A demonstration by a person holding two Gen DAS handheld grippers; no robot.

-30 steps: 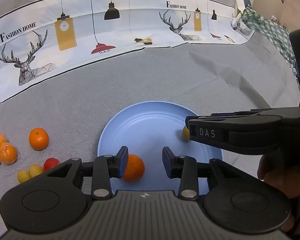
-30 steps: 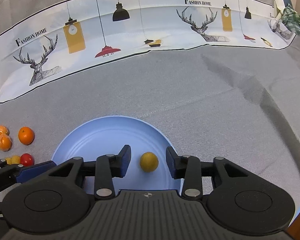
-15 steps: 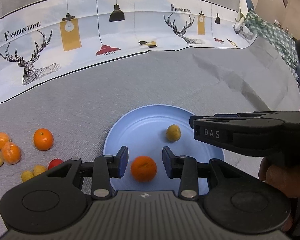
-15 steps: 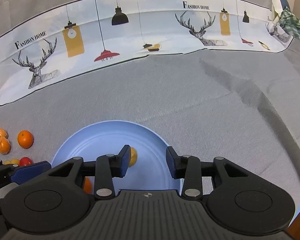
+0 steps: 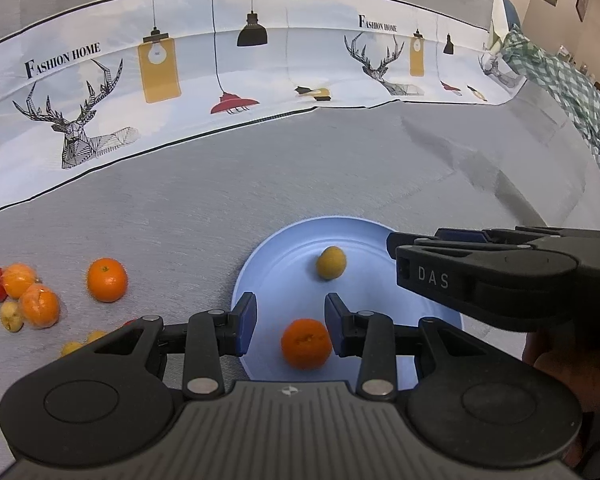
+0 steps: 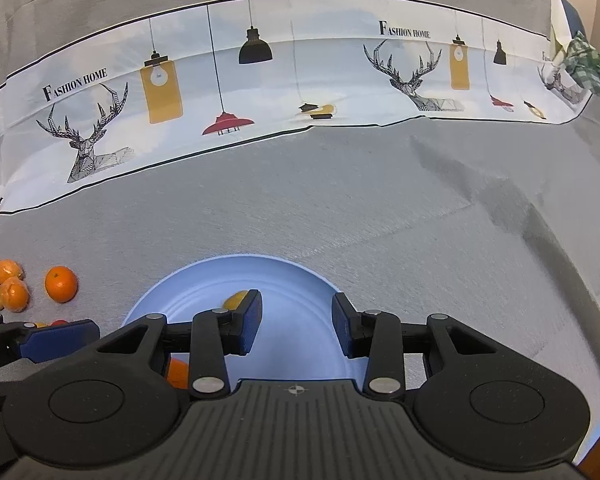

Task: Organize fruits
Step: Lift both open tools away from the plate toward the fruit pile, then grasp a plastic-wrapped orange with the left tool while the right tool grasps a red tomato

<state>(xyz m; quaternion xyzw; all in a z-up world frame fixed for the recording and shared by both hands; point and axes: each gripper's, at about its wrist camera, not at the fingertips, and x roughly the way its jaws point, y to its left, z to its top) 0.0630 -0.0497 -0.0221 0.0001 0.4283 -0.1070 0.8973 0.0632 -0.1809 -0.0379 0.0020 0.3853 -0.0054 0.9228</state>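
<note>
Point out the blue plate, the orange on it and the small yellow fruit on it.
Plate (image 5: 284, 248), left wrist view, bare far-left rim.
Orange (image 5: 306, 343), left wrist view, middle of its peel.
Yellow fruit (image 5: 331, 263), left wrist view, its centre.

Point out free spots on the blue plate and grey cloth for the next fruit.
Round blue plate: bare far half behind the small yellow fruit and the orange. Grey cloth: open between plate and printed deer-and-lamp banner, also right of the plate. Crowded: loose fruit cluster at left.

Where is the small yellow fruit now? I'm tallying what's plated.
In the left wrist view, the yellow fruit lies on the blue plate, beyond the orange.
</note>
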